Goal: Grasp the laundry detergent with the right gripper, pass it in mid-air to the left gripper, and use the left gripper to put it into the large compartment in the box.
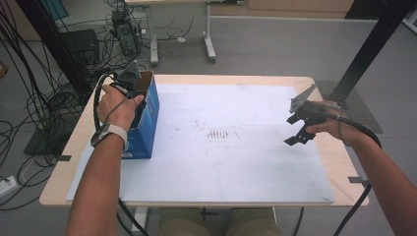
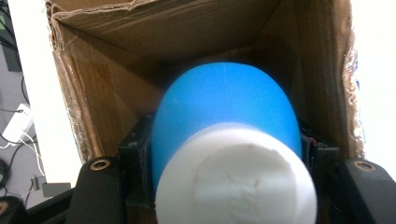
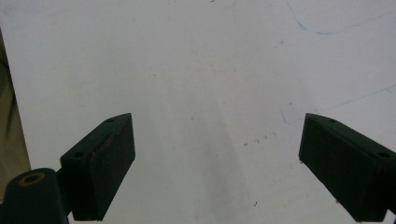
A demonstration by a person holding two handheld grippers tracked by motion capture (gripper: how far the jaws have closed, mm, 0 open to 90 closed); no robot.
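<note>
Pale wood counter point(image 1: 324, 162) w/ a white sheet point(image 1: 236, 162) laid over most of it, faint dark specks near the middle. Grey floor behind, lots of black cables at the left, another desk's legs at the back.

Task thing is a blue bottle point(image 2: 224, 107) w/ a white cap point(image 2: 236, 179): smooth, rounded blue body, chunky white cap w/ a rough top, cap end toward the camera in the left tool view. It sits down inside a cardboard box point(image 1: 147, 115), blue outside, plain brown inside, open at the top, standing at the counter's left edge. Brown box walls close round the bottle on all sides, torn tape along the rims.

Left tool point(image 1: 129, 78) pokes down into the box's open top, clenched on the bottle, black jaws pressed on either side of the blue body. Person's hand w/ a watch on the wrist holds it.

Right tool point(image 1: 298, 132) is well apart at the counter's right side, above the white sheet, jaws spread wide w/ nothing between them.
</note>
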